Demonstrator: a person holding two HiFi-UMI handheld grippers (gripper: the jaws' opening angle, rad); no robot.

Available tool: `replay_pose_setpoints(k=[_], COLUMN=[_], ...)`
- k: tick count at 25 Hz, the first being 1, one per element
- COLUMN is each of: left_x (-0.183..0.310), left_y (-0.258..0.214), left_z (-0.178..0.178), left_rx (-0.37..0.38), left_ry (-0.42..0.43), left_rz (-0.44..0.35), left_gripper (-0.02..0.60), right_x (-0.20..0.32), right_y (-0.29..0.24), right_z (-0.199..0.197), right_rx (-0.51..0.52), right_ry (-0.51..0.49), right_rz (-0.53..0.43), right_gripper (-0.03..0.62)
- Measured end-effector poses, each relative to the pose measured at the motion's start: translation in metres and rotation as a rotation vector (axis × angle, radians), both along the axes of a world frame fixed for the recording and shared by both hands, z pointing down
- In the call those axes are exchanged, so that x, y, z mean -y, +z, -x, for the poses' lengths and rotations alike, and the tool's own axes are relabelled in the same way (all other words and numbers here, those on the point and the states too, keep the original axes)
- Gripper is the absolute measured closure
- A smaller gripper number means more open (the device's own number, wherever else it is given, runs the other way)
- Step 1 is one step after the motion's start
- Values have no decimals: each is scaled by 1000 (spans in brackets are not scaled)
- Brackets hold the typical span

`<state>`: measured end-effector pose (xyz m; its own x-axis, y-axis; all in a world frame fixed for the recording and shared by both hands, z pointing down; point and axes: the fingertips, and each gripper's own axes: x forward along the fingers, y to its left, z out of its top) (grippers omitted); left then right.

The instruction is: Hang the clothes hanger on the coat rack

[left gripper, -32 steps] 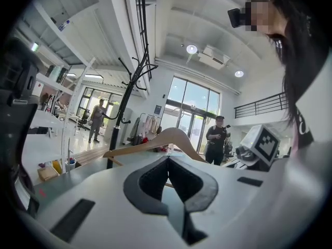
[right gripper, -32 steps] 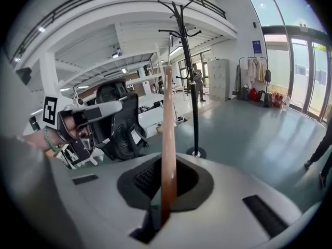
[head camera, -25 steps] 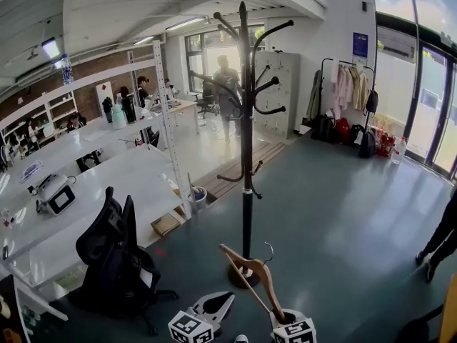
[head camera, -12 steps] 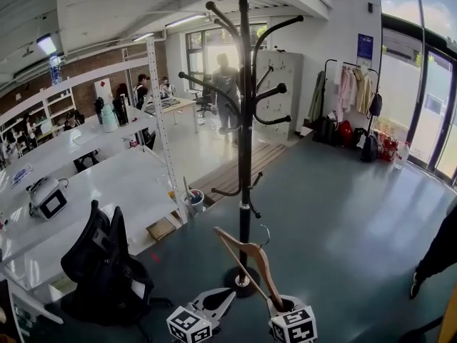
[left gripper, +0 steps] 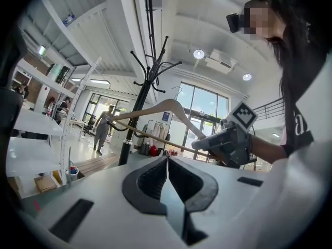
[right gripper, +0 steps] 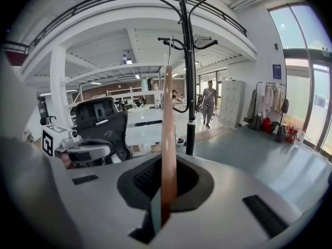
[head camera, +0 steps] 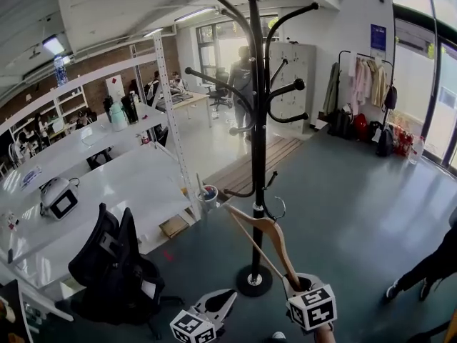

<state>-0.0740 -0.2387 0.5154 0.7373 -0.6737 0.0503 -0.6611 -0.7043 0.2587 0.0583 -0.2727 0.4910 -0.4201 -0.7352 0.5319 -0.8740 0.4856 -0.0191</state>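
Note:
The black coat rack [head camera: 257, 156] stands mid-floor, its curved arms spreading near the top. My right gripper [head camera: 296, 282] is shut on one end of a wooden clothes hanger [head camera: 270, 236], which slants up and left. The hanger's metal hook [head camera: 278, 207] lies just right of the pole, low down and far below the arms. In the right gripper view the hanger [right gripper: 168, 118] rises edge-on from the jaws [right gripper: 166, 162] in front of the rack [right gripper: 188, 61]. My left gripper [head camera: 230, 294] is shut and empty, lower left of the hanger. In its own view it [left gripper: 167, 158] faces the hanger [left gripper: 166, 108].
A black office chair [head camera: 114, 263] stands left of the rack beside long white tables [head camera: 86, 191]. A white shelf post [head camera: 178, 141] and a small bucket [head camera: 208, 195] are behind. A person's legs [head camera: 428, 270] show at right. A clothes rail [head camera: 364, 77] stands far back right.
Both grippers have moved closer to the rack. The right gripper has lifted the hanger, so its hook now sits beside the pole instead of above the base.

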Motion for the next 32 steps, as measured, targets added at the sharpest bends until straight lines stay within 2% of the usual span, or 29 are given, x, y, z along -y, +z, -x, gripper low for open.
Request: replay_pose_setpoints(k=[8, 11, 21, 28, 32], left_x=[32, 46, 72, 74, 68], left_y=[-12, -20, -23, -14, -11], left_z=[-18, -30, -56, -44, -36], left_rx=[-20, -50, -49, -29, -23], left_ry=[-78, -114, -200, -287, -333], left_rz=[-18, -31, -34, -18, -8], left_gripper=[580, 580, 580, 580, 580], right_x=[70, 100, 177, 224, 235], right_y=[-39, -53, -95, -104, -92], right_z=[-19, -23, -11, 11, 19], right_rx=[-17, -34, -61, -56, -86], right_ry=[-69, -106, -251, -311, -329], right_rz=[-74, -95, -155, -149, -118], right_gripper=[577, 577, 577, 577, 577])
